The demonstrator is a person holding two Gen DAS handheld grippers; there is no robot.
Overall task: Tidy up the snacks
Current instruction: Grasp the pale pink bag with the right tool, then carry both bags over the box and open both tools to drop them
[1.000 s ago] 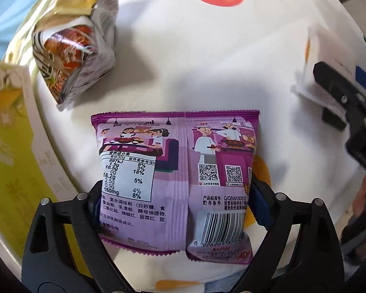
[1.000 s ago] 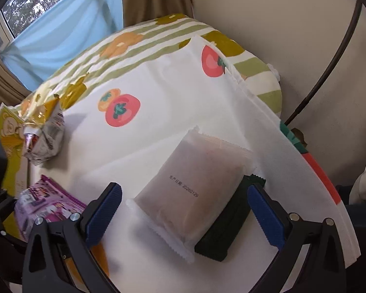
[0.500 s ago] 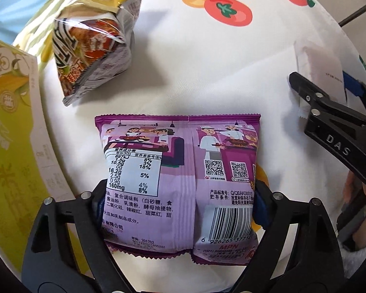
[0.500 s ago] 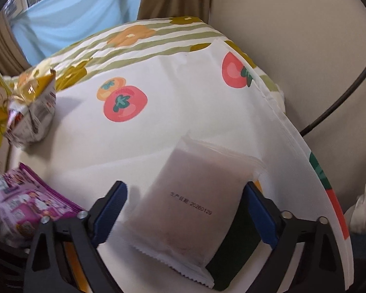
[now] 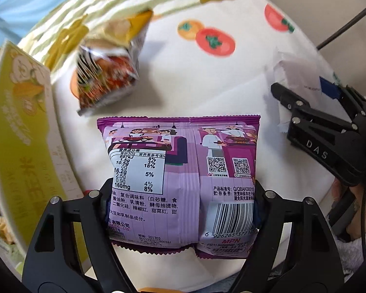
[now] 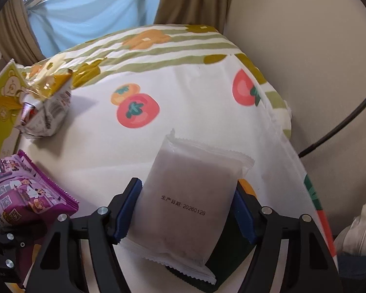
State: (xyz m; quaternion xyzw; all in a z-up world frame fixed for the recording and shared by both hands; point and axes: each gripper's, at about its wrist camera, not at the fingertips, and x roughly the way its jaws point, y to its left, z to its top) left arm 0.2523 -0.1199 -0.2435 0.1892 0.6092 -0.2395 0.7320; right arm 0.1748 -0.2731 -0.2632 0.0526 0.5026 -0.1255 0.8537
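Flanking purple packet [image 5: 180, 178], seemingly pinched: left claw [image 5: 181, 205].

Blurred crumpled snack bag [image 5: 109, 73]; dark green packet [image 6: 234, 251] mostly hidden under frosted white packet [image 6: 188, 200].

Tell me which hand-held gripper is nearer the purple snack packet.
Left. The left hand-held gripper clamps the purple snack packet; the right hand-held gripper grips a frosted white packet beside it.

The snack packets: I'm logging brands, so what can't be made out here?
- Purple packet: front hidden, left wrist view shows only its back.
- Crumpled bag: print motion-blurred, left wrist view.
- Dark packet: right wrist view, mostly covered by the translucent pouch.
- Yellow box: cut off by the frame edge.
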